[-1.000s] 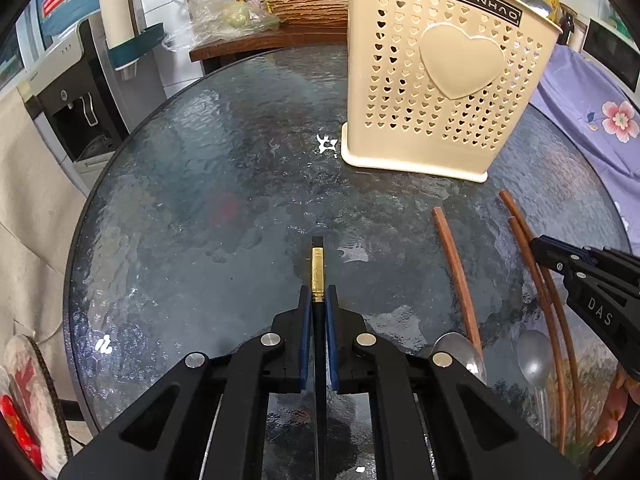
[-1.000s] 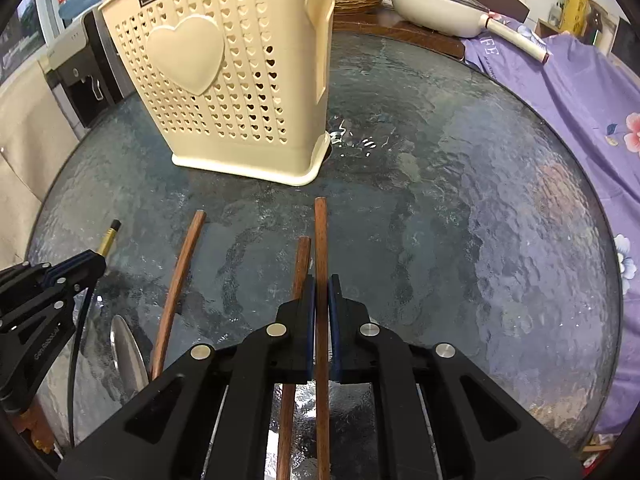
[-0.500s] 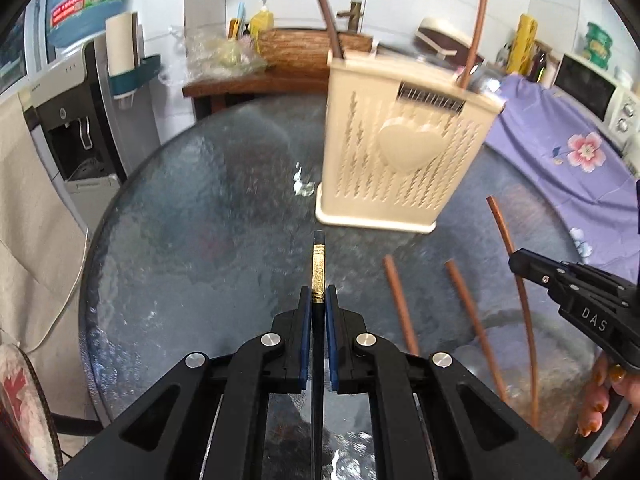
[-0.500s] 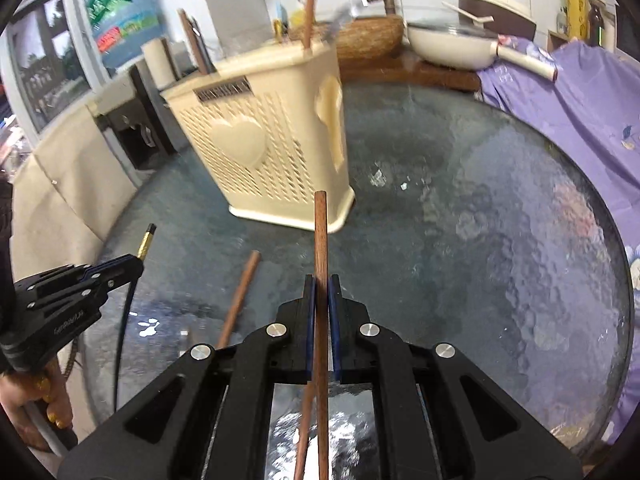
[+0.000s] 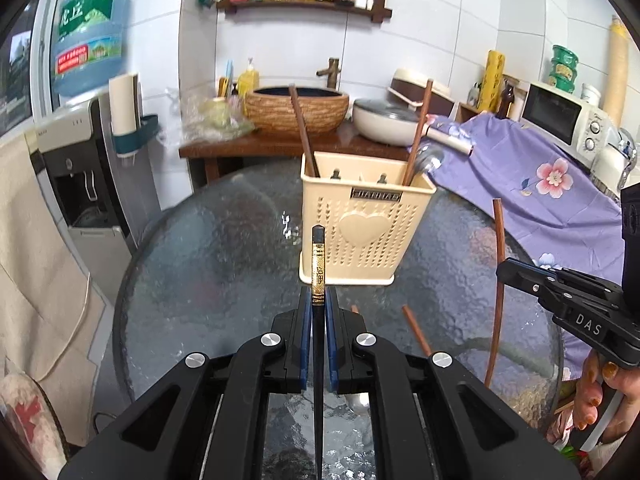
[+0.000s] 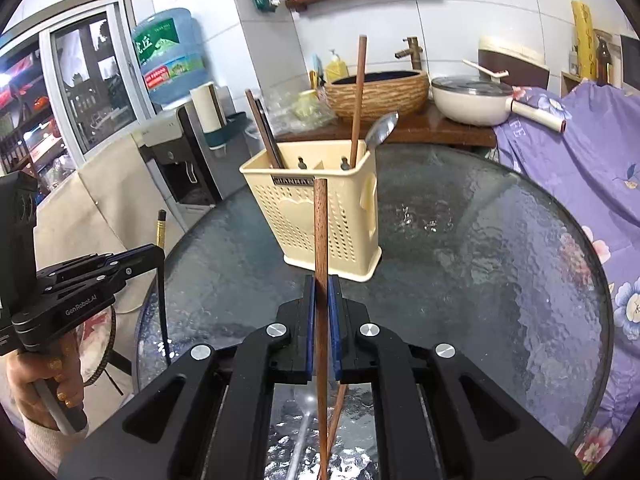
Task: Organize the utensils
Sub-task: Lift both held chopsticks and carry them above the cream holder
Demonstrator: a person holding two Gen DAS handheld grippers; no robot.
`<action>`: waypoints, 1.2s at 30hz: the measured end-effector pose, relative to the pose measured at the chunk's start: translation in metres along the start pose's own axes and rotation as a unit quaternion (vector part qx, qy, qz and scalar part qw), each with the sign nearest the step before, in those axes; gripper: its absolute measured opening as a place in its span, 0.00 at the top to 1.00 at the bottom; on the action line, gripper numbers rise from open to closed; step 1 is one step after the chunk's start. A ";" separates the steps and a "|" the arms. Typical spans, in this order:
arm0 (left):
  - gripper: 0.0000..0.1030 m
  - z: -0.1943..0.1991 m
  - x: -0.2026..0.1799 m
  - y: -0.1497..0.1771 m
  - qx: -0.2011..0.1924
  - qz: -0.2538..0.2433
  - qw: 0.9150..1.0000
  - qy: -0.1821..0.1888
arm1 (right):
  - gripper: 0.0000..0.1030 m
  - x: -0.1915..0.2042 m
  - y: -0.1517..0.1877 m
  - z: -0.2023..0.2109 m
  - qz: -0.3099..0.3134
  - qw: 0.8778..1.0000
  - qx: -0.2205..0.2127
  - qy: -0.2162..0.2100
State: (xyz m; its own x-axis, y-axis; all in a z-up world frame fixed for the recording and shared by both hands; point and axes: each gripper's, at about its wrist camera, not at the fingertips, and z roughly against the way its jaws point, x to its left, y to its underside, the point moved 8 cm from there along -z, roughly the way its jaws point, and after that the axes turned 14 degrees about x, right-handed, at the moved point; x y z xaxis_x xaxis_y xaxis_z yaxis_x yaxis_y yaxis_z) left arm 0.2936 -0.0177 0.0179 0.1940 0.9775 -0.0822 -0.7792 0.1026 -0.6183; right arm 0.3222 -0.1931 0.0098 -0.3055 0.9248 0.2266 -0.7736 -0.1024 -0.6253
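Chopsticks are clamped in both grippers above the round glass table (image 5: pixel 208 280). A black chopstick with a gold band (image 5: pixel 318 272) stands pinched between the closed pads of the left gripper (image 5: pixel 318 312), its tip pointing toward the cream holder (image 5: pixel 366 232) just beyond. A brown wooden chopstick (image 6: pixel 321 248) is squeezed the same way in the right gripper (image 6: pixel 321 300), its upper end rising in front of the holder. Inside the holder stand more brown chopsticks (image 6: pixel 357 100) and a metal spoon (image 6: pixel 382 130), leaning against its rim. Loose brown chopsticks (image 5: pixel 416 332) and a spoon (image 5: pixel 356 400) lie on the glass beneath the grippers, close to the near edge.
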 end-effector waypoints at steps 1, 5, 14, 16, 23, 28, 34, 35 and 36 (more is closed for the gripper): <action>0.94 0.004 -0.001 -0.001 -0.004 -0.002 1.000 0.000 | 0.93 0.001 0.000 0.003 0.003 1.000 -0.002 0.001; 0.93 0.014 -0.003 -0.005 -0.015 -0.007 1.000 -0.001 | 0.93 0.007 -0.002 0.016 0.011 1.000 -0.012 0.001; 0.94 0.035 -0.004 -0.015 -0.037 -0.014 0.999 0.001 | 0.93 0.018 -0.015 0.045 0.018 0.999 -0.033 -0.020; 0.94 0.038 -0.005 -0.019 -0.040 -0.017 0.999 0.000 | 0.93 0.020 -0.020 0.051 0.021 0.999 -0.041 -0.020; 0.94 0.049 -0.010 -0.035 -0.048 -0.025 0.998 0.014 | 0.93 0.027 -0.040 0.062 0.025 0.997 -0.071 -0.025; 0.94 0.071 -0.015 -0.068 -0.062 -0.029 0.997 0.034 | 0.93 0.033 -0.066 0.071 0.026 0.994 -0.101 -0.027; 0.94 0.099 -0.020 -0.121 -0.089 -0.016 0.995 0.044 | 0.93 0.041 -0.115 0.088 0.026 0.990 -0.137 -0.018; 0.94 0.101 -0.020 -0.129 -0.091 -0.013 0.995 0.044 | 0.93 0.041 -0.125 0.090 0.025 0.989 -0.144 -0.017; 0.94 0.104 -0.021 -0.139 -0.097 -0.009 0.994 0.039 | 0.93 0.041 -0.133 0.091 0.023 0.988 -0.150 -0.014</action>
State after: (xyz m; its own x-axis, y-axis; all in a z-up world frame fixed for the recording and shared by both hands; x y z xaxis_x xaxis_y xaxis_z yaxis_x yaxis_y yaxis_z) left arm 0.3357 -0.0332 0.1870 0.2594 0.9576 -0.1256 -0.6464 0.0755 -0.7593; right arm 0.3614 -0.1749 0.1703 -0.3557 0.9104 0.2113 -0.5606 -0.0270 -0.8276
